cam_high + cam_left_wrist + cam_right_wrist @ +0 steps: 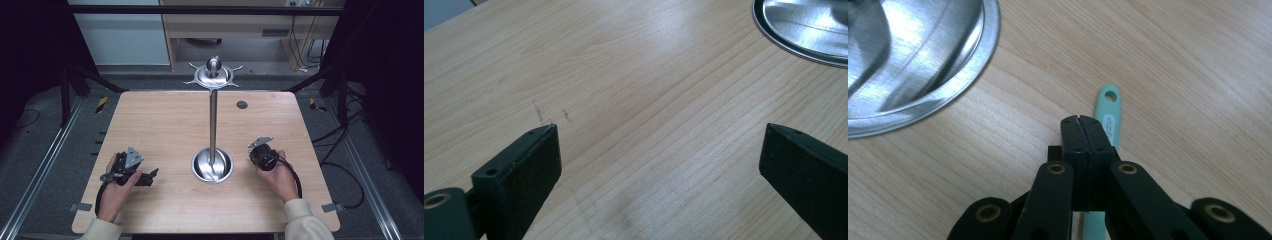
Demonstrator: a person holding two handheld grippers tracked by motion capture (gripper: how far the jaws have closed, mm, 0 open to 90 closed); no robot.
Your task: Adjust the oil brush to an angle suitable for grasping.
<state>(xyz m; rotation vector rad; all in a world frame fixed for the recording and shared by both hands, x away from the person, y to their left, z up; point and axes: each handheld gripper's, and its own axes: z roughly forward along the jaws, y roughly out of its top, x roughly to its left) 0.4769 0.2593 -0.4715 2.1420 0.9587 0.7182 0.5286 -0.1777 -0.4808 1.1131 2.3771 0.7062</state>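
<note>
A steel stand [213, 120] rises from the middle of the wooden table [160, 120], with a round dish base [203, 167] and a ring of hooks at its top [200, 75]. My left gripper [150, 175] lies left of the base, open, with bare wood between its jaws [659, 132]; the base's rim [809, 35] shows at upper right. My right gripper [262, 156] sits right of the base [913, 60], jaws shut together [1079, 120]. A mint-green handle [1110, 112] with a hanging hole lies on the table just beneath and beside those jaws, its far part hidden under the gripper.
A small grey round plug [242, 104] is set into the table's far right part. Metal rails and cables run along the floor on both sides. A hand [280, 177] holds each gripper near the table's front edge.
</note>
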